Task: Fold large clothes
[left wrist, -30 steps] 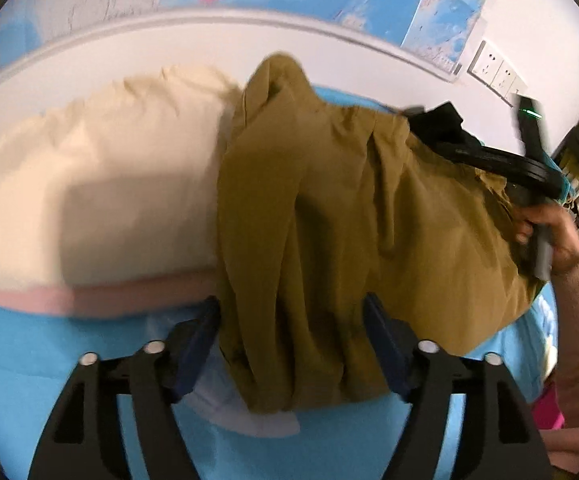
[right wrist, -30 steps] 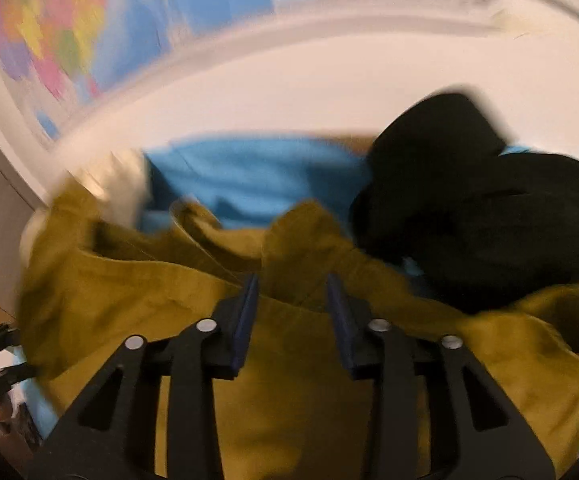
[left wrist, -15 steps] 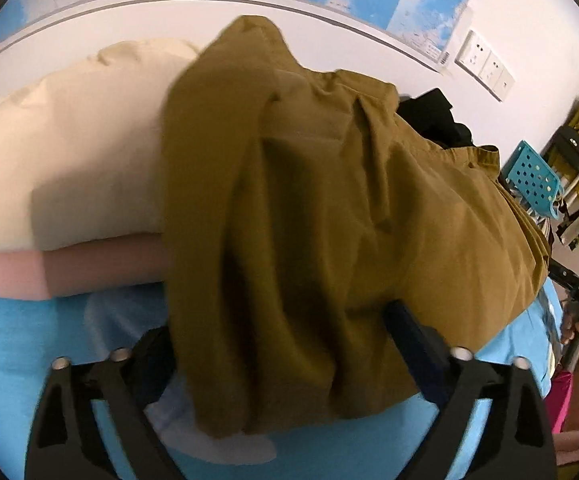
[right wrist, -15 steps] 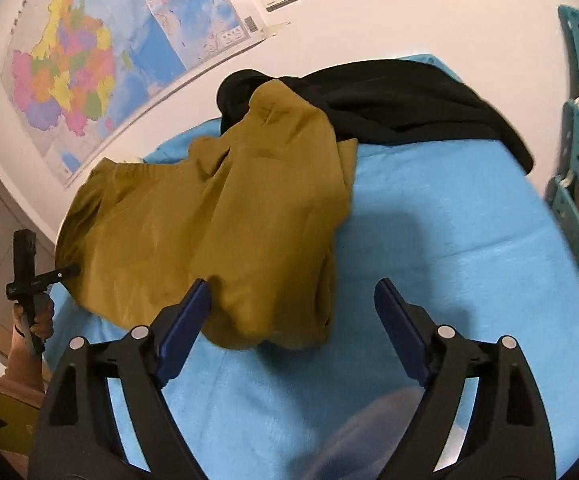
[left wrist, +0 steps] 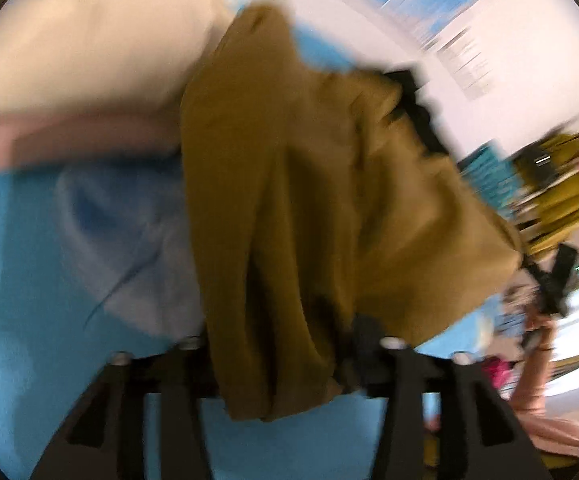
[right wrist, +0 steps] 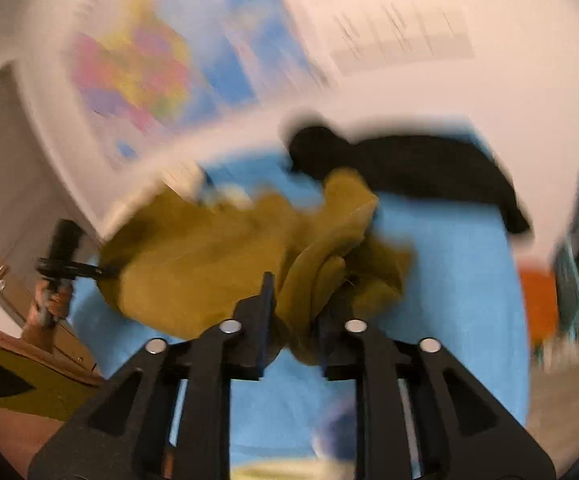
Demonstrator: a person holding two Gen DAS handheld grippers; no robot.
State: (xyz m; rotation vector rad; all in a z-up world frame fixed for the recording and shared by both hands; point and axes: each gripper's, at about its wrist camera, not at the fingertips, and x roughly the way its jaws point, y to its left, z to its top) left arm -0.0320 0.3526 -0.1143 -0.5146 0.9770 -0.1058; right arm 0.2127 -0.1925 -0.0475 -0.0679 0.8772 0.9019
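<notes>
Reaching low over the blue sheet [right wrist: 461, 280], the right gripper [right wrist: 295, 300] pinched a bunched fold of the mustard garment [right wrist: 209, 264] between narrow jaws. Only the left view showed a cream pillow [left wrist: 89, 40]. The left gripper [left wrist: 281, 356] clamped the garment's other end, which draped over its fingers.
</notes>
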